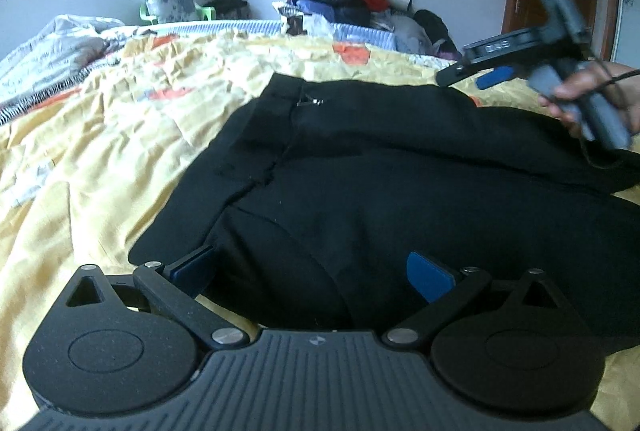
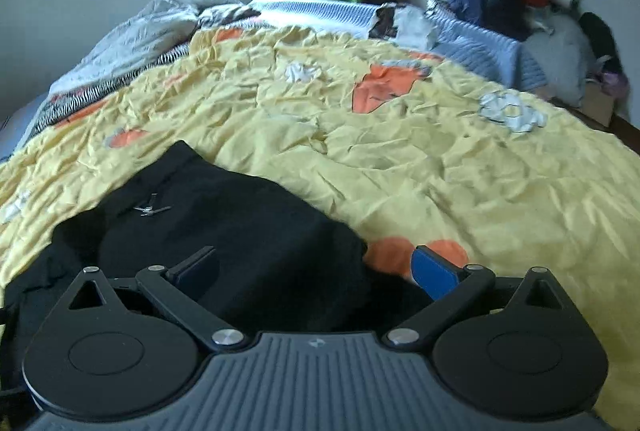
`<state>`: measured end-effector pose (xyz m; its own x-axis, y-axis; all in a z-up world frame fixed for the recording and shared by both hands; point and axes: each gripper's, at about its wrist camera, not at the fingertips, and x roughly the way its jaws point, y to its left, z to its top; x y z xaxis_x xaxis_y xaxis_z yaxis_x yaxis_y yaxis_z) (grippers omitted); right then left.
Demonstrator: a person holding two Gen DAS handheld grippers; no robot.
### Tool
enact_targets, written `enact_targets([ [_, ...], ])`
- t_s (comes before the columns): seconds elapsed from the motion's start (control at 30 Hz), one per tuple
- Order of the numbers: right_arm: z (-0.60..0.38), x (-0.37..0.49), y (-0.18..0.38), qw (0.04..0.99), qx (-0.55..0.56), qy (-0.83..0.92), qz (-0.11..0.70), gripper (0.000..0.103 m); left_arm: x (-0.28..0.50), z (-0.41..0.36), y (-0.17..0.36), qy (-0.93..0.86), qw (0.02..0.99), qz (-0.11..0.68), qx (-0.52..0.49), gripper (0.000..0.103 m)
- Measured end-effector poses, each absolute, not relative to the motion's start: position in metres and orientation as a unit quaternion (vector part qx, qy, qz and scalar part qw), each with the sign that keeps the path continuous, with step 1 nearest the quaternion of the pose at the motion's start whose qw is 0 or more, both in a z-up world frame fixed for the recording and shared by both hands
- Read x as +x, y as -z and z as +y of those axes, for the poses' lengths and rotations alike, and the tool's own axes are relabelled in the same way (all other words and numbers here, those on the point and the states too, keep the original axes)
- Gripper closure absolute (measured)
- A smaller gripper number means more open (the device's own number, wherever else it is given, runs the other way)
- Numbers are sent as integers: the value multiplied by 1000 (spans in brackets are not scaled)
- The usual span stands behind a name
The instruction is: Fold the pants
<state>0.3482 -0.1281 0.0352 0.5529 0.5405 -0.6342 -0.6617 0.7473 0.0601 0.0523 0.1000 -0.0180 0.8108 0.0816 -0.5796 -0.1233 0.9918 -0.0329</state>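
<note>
Lying rumpled on yellow bedspread point(image 1: 120, 135): black pants point(image 1: 360, 171), metal clasp point(image 1: 310, 102) showing.

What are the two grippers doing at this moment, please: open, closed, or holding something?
Left gripper: open, fingers wide apart over the black pants, gripping nothing.
Right gripper: open, holding nothing, above the pants' edge.

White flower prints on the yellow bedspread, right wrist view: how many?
3: one mid-bed near the far edge, one at right, one at the left edge. Black pants may hide more.
</note>
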Motion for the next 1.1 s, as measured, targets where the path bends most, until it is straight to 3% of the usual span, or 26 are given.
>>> enact_targets([
  [0.07,-121,366,-26,865,-92,-351,347,1,55,100,20,-54,948,313,-36,0],
  [0.1,-117,374,-21,861,-86,-356,353,9,55,99,20,-55,947,314,-33,0],
  [0.17,-113,388,-14,846,-65,-373,374,44,57,98,21,-56,947,316,-30,0],
  [0.2,-112,392,-11,843,-58,-374,382,67,56,98,21,-55,947,316,-31,0],
  [0.23,-111,394,-9,843,-56,-373,384,77,56,98,22,-54,947,315,-33,0],
  [0.3,-109,387,-11,844,-69,-384,369,88,53,100,20,-52,949,308,-39,1],
  [0.43,-107,346,-29,861,-129,-382,311,93,56,117,5,-36,949,298,-94,3],
  [0.7,-101,203,-55,843,-268,-425,190,96,112,179,-35,28,904,285,-317,2],
  [0.9,-95,122,-46,808,-320,-469,158,97,158,200,-31,48,853,315,-414,2],
  [1.1,-83,118,-33,814,-352,-434,155,96,191,216,-15,9,819,343,-461,2],
])
